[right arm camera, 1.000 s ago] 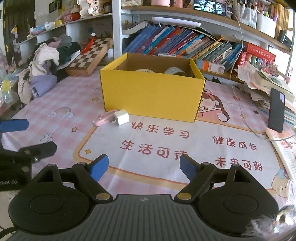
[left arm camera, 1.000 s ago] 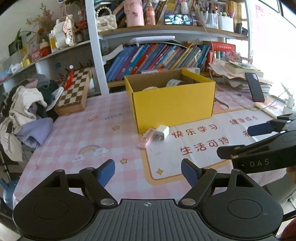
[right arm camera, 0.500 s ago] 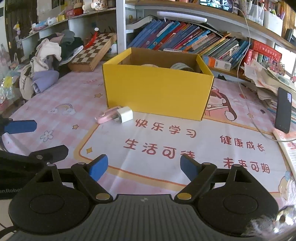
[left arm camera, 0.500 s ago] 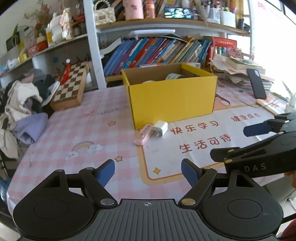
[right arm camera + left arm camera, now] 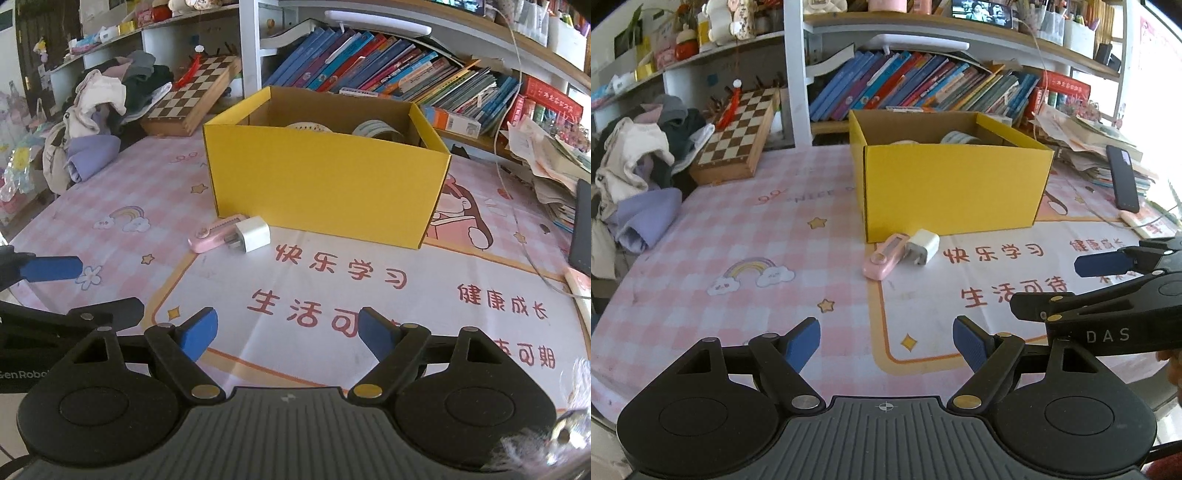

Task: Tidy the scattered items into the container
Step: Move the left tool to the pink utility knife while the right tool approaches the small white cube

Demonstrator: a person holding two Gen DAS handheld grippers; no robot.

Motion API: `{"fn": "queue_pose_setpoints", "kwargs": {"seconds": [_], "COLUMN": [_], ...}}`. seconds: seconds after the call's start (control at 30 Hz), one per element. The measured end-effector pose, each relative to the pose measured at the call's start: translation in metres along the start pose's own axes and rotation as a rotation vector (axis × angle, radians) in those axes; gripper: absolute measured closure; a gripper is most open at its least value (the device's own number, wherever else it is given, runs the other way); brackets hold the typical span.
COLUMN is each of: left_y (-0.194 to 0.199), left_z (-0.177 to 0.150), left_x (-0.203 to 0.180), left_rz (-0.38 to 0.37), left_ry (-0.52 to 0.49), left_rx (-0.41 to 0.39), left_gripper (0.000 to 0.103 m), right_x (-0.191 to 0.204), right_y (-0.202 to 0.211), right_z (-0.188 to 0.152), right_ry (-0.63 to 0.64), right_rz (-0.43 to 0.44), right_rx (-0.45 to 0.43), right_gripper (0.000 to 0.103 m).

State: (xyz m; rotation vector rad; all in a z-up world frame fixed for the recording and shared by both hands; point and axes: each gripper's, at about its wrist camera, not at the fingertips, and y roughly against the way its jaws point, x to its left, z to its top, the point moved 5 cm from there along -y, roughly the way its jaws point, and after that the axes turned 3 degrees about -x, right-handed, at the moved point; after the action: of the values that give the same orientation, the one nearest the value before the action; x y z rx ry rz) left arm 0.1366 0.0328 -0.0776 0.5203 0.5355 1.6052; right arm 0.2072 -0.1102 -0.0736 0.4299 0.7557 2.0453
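A yellow cardboard box [image 5: 953, 192] [image 5: 325, 188] stands open on the table, with rolls of tape inside. In front of its near left corner lie a white charger plug [image 5: 922, 246] [image 5: 252, 234] and a pink flat gadget [image 5: 885, 255] [image 5: 214, 236], touching each other. My left gripper [image 5: 886, 343] is open and empty, above the table's near edge, well short of both items. My right gripper [image 5: 286, 330] is open and empty, over the printed mat. Each gripper shows at the side of the other's view.
A chessboard [image 5: 738, 136] leans at the back left beside a pile of clothes [image 5: 635, 177]. Bookshelves [image 5: 923, 88] rise behind the box. A black phone [image 5: 1123, 179] and stacked papers lie at the right. The pink checked tablecloth [image 5: 738, 236] carries a printed mat.
Both grippers have moved forward toward the box and the two items, which look larger and nearer. Both stay open. Nothing on the table has moved.
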Motion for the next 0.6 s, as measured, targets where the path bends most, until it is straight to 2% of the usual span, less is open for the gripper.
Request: {"fn": "queue_pose_setpoints", "kwargs": {"seconds": [0.13, 0.5, 0.6], "left_y": [-0.008, -0.026, -0.032], "left_z": [0.004, 0.012, 0.015], "left_x": [-0.001, 0.003, 0.004], "left_rz": [0.012, 0.023, 0.03], "left_ry": [-0.012, 0.05, 0.068], "left_rx": [0.007, 0.014, 0.014], "left_gripper": [0.022, 0.024, 0.03], "right_x": [-0.003, -0.011, -0.013], "right_y": [-0.008, -0.033, -0.039], "right_z": [0.005, 0.019, 0.024], "right_ry": [0.008, 0.054, 0.071], "right_rz": [0.012, 0.058, 0.073], "right_rx": [0.01, 0.035, 0.04], "right_gripper": [0.021, 0.022, 0.023]}}
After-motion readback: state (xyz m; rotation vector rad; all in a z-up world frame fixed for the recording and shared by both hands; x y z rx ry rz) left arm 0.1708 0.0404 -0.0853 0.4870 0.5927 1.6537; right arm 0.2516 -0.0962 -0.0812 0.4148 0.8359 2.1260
